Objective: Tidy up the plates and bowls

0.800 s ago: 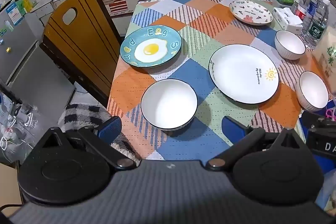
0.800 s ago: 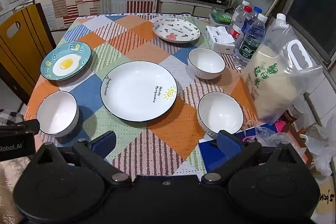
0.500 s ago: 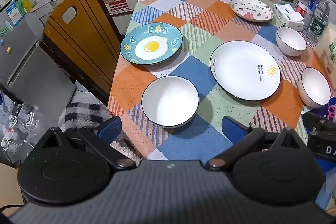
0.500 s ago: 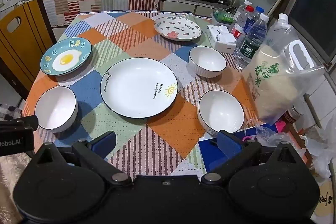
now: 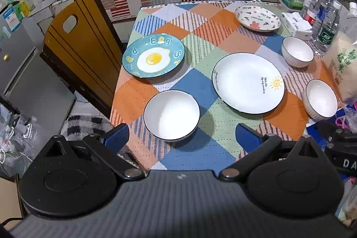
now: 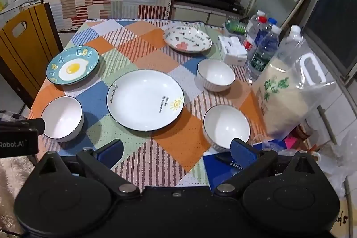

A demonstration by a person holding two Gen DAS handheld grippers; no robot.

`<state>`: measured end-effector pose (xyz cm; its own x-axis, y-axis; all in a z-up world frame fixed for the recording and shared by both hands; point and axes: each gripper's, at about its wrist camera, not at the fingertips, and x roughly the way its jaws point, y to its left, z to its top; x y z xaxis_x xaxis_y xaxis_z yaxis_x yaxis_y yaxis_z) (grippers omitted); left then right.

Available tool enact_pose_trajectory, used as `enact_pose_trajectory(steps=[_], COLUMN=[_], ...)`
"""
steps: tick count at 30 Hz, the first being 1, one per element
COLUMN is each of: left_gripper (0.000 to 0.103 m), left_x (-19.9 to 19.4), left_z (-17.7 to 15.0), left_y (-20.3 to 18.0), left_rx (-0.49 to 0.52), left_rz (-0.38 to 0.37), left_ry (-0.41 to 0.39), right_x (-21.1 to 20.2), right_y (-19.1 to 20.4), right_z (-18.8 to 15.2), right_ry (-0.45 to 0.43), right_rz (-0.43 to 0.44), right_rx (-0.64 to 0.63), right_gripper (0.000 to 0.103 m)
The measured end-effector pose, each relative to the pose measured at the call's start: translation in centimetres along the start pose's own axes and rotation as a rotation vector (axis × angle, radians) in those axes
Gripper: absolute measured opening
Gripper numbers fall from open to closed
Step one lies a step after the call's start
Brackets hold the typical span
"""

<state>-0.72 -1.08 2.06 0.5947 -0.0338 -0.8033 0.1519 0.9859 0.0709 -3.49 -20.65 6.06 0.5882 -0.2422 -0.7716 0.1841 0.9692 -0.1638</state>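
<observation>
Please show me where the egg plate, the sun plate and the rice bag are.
egg plate (image 5: pixel 153 58): left wrist view, on the yolk.
sun plate (image 6: pixel 145 99): right wrist view, on its white middle.
rice bag (image 6: pixel 287 95): right wrist view, on its rice-filled body.

- Table, patchwork cloth.
- Centre: big white plate.
- Left: egg plate; bowl near front edge.
- Far side: flower plate.
- Right: two bowls, tissue box, water bottles, rice bag.

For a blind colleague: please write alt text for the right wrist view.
Open right gripper hovers over a patchwork tablecloth holding three white bowls, a large white sun plate, an egg plate and a floral plate.
</observation>
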Motion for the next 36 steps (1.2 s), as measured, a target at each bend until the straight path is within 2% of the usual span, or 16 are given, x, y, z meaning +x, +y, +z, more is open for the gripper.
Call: enact_pose_trajectory(steps=[8,17,28,36], left_gripper=[0.103,0.103,0.103,0.103], left_x=[-0.2,0.4,0.8,0.9], left_z=[0.0,-0.1,-0.4,-0.5], left_y=[-0.3,-0.4,-0.4,-0.4], left_rx=[0.000,-0.001,0.015,0.056], left_rz=[-0.026,-0.030,-0.041,-0.032], left_ry=[0.014,0.033,0.055,0.026], right_x=[0.1,0.3,0.8,1.0], right_y=[-1.0,-1.2,-1.1,-1.7], right_z=[0.3,-0.1,-0.4,-0.3], right_ry=[-0.011,-0.014,-0.004,-0.007], right_rz=[-0.039,-0.001,-0.031,-0.022], right_rx=[0.013,0.052,0.045,0.094], right_gripper=[0.103,0.103,0.103,0.103])
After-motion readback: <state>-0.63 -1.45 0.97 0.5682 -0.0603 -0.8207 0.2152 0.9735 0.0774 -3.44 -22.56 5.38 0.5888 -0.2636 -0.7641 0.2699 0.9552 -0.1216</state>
